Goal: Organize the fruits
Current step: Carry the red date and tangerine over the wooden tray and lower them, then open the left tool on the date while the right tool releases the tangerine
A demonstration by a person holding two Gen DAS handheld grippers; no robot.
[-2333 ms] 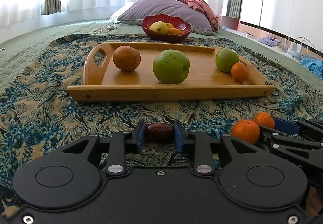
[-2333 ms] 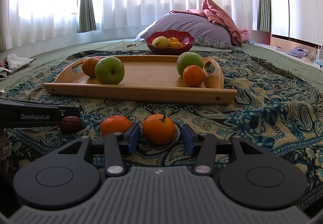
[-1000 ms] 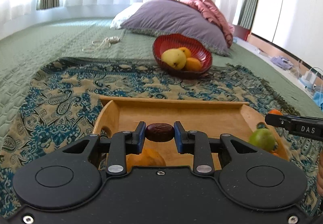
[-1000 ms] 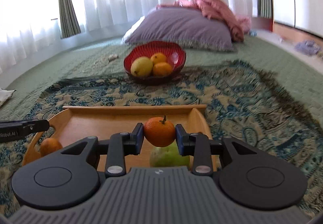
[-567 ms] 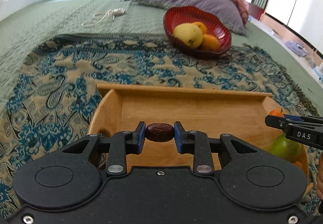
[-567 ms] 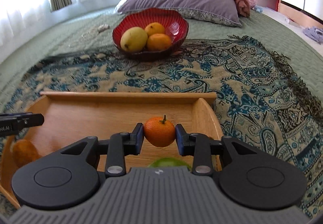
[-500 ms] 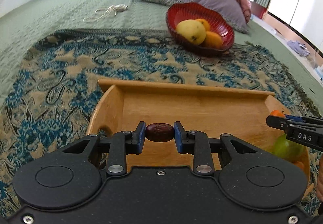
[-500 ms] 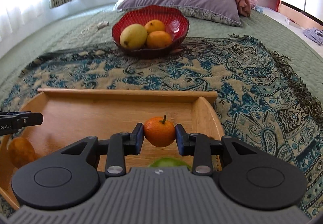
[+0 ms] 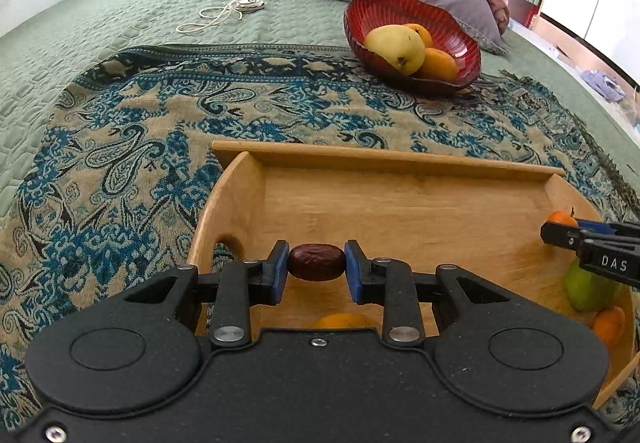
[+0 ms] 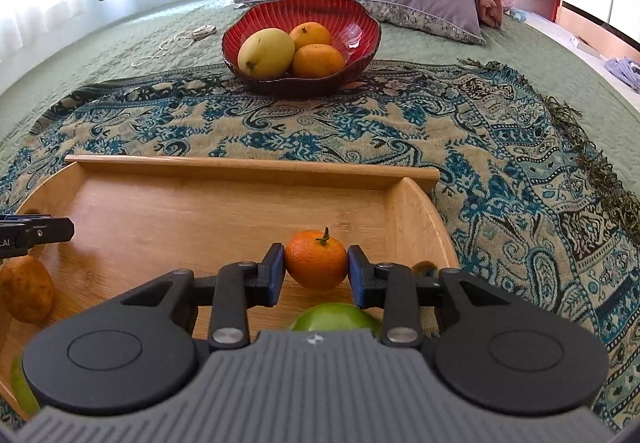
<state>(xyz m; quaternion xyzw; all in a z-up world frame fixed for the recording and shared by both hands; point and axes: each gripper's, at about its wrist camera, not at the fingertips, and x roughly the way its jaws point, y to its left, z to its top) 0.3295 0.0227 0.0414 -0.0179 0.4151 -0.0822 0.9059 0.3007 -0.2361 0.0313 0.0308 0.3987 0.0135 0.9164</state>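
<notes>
2 claws carry fruit over the wooden tray (image 9: pixel 384 159).
Left claw (image 9: pixel 316 263) pinches a date (image 9: pixel 316 262), right claw (image 10: pixel 316 263) a tangerine (image 10: pixel 316 259); both have advanced toward the red bowl (image 10: pixel 360 31).

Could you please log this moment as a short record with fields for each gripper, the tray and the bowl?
left gripper: shut on a dark brown date, over the wooden tray
right gripper: shut on a stemmed mandarin, over the tray's right end
tray contents: green apple, brown fruit, small orange
red bowl: beyond the tray, holding a yellow mango and two oranges
surface: patterned blanket
</notes>
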